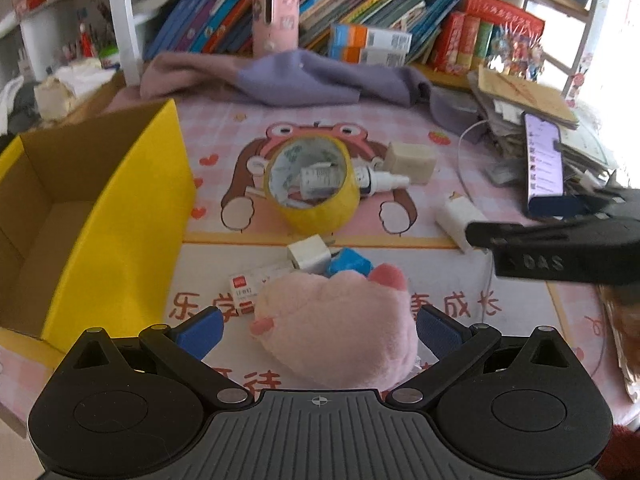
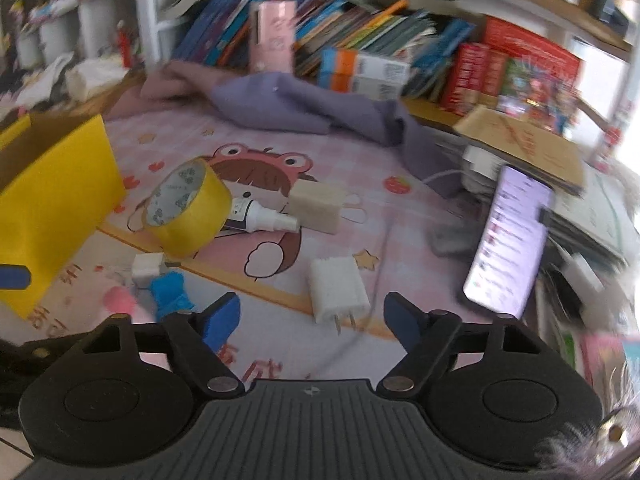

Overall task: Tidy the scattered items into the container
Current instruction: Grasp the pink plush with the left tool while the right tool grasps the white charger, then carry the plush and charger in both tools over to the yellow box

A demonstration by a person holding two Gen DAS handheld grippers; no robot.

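The left gripper (image 1: 318, 330) has its two blue-padded fingers (image 1: 204, 330) spread apart, and a soft pink plush toy shaped like a paw (image 1: 340, 328) lies between them on the table. The pads stand beside the toy's sides, but it cannot be told whether they press on it.

The right gripper (image 2: 312, 320) is open with nothing between its fingers; a white wall charger with two metal prongs (image 2: 338, 290) lies on the mat just in front of it.

The container is a yellow cardboard box (image 1: 120, 216), open at the top, standing at the left edge of the pink cartoon table mat (image 1: 400, 248). It looks empty in the part that is visible.

In the middle of the mat stands a roll of yellow adhesive tape (image 1: 316, 188), tilted on its edge. A small white spray bottle (image 1: 380, 180) lies touching it on the right, and a beige rectangular block (image 1: 410, 162) lies just beside the bottle. Nearer to the plush toy there are a small white cube adapter (image 1: 310, 256), a blue plastic piece (image 1: 348, 264) and a small white box with a red label (image 1: 250, 286), close together.

A smartphone with a lit screen (image 2: 508, 236) leans on a pile of papers at the right. A purple cloth (image 1: 304, 76) lies at the back, in front of a shelf of books (image 1: 360, 8).
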